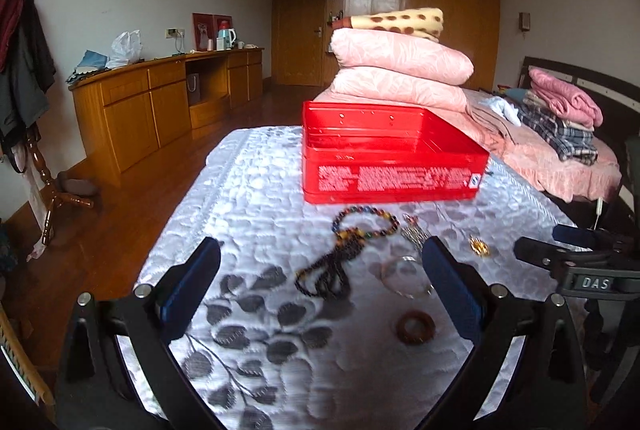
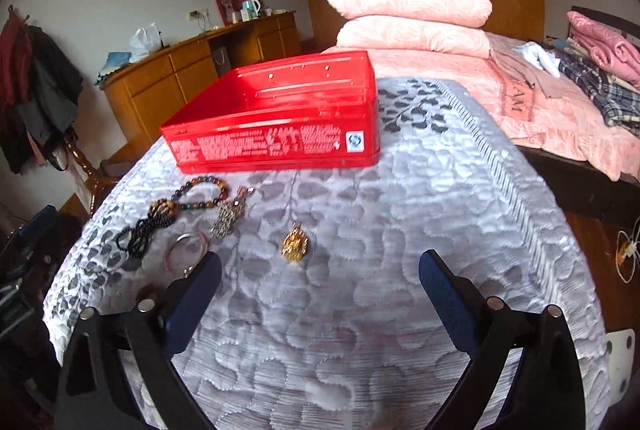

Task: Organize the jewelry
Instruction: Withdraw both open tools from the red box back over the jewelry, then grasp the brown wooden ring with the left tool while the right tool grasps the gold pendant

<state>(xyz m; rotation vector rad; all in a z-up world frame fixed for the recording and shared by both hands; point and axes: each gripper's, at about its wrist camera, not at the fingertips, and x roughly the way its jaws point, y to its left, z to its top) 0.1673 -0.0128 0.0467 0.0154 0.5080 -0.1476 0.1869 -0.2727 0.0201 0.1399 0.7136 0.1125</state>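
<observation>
On the quilt: a red tin (image 2: 276, 117), lid off and empty as far as can be seen, sits at centre frame on a grey-white leaf-patterned quilt (image 2: 360, 310); the jewelry lies loose just in front of it.
Jewelry, left wrist view: a multicoloured bead bracelet (image 1: 366, 220) below the tin's front wall, a dark bead strand (image 1: 332, 270) tangled beneath it, a clear bangle (image 1: 404, 276), a brown ring (image 1: 416, 328) lower right, a silver tassel piece (image 1: 414, 234), a gold pendant (image 1: 479, 246) at right.
Jewelry, right wrist view: the gold pendant (image 2: 295, 245) lies alone at centre, well apart from the cluster at left.
Left tongs (image 1: 320, 262): spread fully wide, holding nothing; the dark strand and bangle show between the fingers, untouched.
Right tongs (image 2: 320, 270): likewise spread wide and empty, with the pendant just above the gap.
Step in hand: likely the first pick-ups, nothing yet in the tin.
Risk, tangle: the strand overlaps the bracelet, so lifting one may drag the other and drop it short of the tin.
Risk, soft quilt: pads pressing down could pinch fabric or push the small pendant into the padding.
Risk, crowding: both tongs near the cluster could collide.
Risk, tin: a bump on its wall may slide it across the slick quilt.
</observation>
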